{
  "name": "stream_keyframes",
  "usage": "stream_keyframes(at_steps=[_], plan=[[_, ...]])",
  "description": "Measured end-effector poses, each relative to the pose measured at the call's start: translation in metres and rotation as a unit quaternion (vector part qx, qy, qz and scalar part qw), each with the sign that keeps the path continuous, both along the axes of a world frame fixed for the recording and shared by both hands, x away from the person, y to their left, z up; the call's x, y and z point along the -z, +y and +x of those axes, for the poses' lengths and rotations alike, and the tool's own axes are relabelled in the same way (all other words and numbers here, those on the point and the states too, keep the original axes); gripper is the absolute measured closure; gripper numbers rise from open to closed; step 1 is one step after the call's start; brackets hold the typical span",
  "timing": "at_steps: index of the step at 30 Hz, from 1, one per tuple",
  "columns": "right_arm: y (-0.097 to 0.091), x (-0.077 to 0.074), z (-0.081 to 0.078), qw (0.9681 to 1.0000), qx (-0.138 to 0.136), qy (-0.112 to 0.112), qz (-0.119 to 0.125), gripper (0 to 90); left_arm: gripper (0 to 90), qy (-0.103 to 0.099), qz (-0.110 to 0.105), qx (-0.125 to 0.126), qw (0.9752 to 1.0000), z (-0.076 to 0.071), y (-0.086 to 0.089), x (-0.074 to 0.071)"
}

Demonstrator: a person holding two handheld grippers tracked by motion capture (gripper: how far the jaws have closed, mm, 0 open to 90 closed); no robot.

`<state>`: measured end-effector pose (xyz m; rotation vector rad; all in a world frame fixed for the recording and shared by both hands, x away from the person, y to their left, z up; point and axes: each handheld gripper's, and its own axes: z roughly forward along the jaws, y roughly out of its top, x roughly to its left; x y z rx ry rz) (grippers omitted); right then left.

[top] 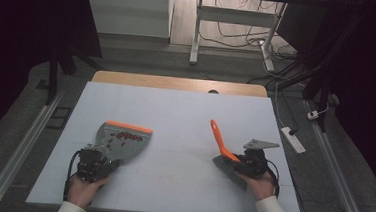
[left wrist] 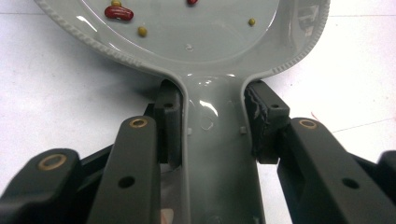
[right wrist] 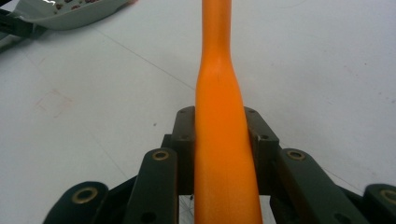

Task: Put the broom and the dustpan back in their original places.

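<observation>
A grey dustpan [top: 123, 140] with an orange front lip lies on the white table [top: 175, 115] at the left. Several red and yellowish beans [left wrist: 119, 12] rest in its pan [left wrist: 201, 32]. My left gripper [top: 91, 164] is shut on the dustpan's handle [left wrist: 215, 144], one jaw pressed to each side. At the right, my right gripper [top: 252, 163] is shut on a brush with an orange handle [top: 220, 137] and dark bristles [top: 229, 171]. The orange handle [right wrist: 224, 135] runs straight up between the jaws, and the bristles lie near the table.
The dustpan [right wrist: 65, 14] also shows at the top left of the right gripper view. A wooden table edge [top: 177, 82] runs along the back. Desk legs and cables [top: 241, 37] stand on the floor beyond, and a power strip [top: 294, 139] lies right of the table.
</observation>
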<state>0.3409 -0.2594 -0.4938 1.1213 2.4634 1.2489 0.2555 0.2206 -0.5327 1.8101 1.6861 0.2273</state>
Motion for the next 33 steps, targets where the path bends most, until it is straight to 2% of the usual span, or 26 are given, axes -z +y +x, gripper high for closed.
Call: stream_keyframes(at_steps=[7,11,18,22,25,29,33], plan=[[-0.005,0.004,0.009,0.9997,0.016,0.002,-0.016,66.5,59.8,-0.001,-0.007,0.005,1.0000,-0.001,0.000,0.000],[-0.009,0.008,0.016,0.9995,0.022,0.015,-0.017,62.9,52.4,-0.002,-0.006,0.013,0.9999,-0.001,-0.001,0.000],[-0.012,0.014,0.026,0.9983,0.035,0.026,-0.039,52.4,34.7,-0.008,0.004,0.011,0.9999,-0.006,0.004,-0.003],[-0.014,0.016,0.030,0.9972,0.044,0.031,-0.052,46.9,28.9,-0.015,0.014,0.009,0.9998,-0.009,0.008,-0.007],[-0.015,0.018,0.032,0.9966,0.050,0.038,-0.053,45.3,26.6,-0.020,0.019,0.007,0.9996,-0.011,0.012,-0.009],[-0.015,0.019,0.033,0.9954,0.056,0.032,-0.070,44.2,25.1,-0.021,0.022,0.014,0.9994,-0.012,0.016,-0.012],[-0.016,0.015,0.031,0.9952,0.064,0.023,-0.070,45.3,23.6,-0.021,0.033,0.024,0.9990,-0.013,0.018,-0.015]])
